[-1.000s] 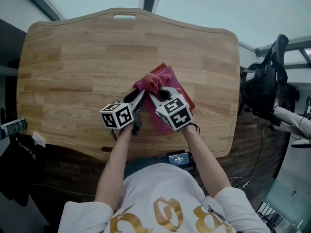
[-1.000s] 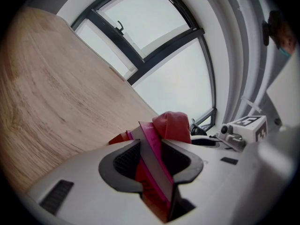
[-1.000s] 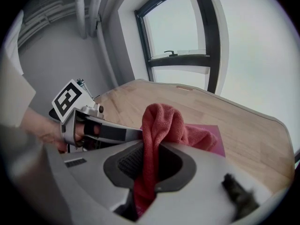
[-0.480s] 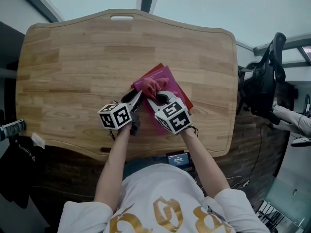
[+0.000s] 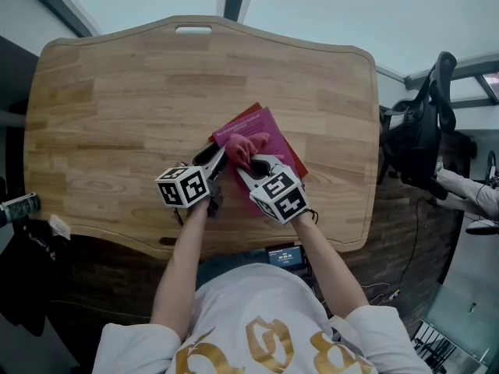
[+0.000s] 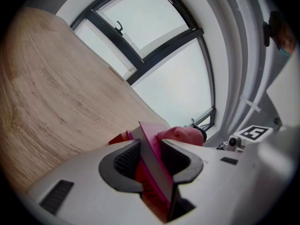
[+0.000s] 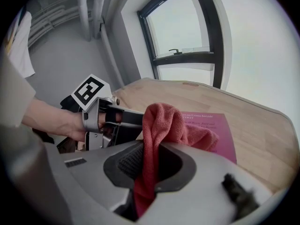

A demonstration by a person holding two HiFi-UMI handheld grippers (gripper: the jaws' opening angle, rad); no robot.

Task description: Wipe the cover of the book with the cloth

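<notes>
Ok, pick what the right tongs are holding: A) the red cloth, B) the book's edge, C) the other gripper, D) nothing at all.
A: in the right gripper view the right tongs are closed on the cloth, which bunches up between them above the book.

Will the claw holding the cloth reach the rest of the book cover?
Probably yes: the right claw holds the cloth on the book, and nothing lies on the bare cover beyond.
</notes>
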